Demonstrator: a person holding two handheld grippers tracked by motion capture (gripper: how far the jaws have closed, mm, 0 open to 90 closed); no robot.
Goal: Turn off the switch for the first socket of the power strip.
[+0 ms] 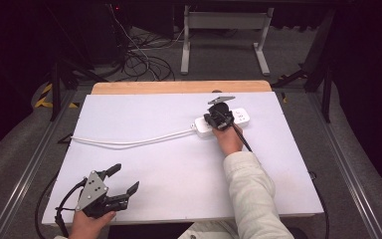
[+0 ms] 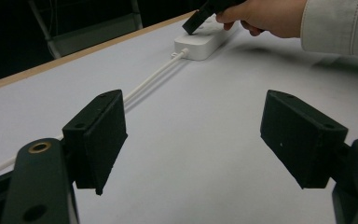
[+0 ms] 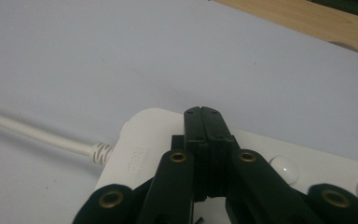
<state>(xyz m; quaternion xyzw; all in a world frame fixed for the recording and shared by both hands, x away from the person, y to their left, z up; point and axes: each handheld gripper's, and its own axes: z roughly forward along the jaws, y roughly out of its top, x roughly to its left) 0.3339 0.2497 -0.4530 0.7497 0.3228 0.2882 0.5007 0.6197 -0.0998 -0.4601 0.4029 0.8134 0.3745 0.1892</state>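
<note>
A white power strip (image 1: 241, 117) lies at the far right of the white board (image 1: 179, 169), and its white cable (image 1: 129, 142) runs off to the left. My right gripper (image 1: 213, 119) is shut with nothing between its jaws, its tip down on the strip's cable end. In the right gripper view the closed jaws (image 3: 203, 112) rest on the strip (image 3: 137, 144), left of a round button (image 3: 284, 168). My left gripper (image 1: 125, 178) stands open near the front left corner. Its view shows the two wide-apart jaws (image 2: 191, 135) facing the strip (image 2: 205, 43) and the person's hand (image 2: 261, 16).
The board covers a wooden table whose far edge (image 1: 179, 87) shows. Beyond it stand a grey metal frame (image 1: 224, 22) and loose floor cables (image 1: 139, 59). Metal rails run along both sides of the table. The cable (image 2: 154, 77) crosses the board between the grippers.
</note>
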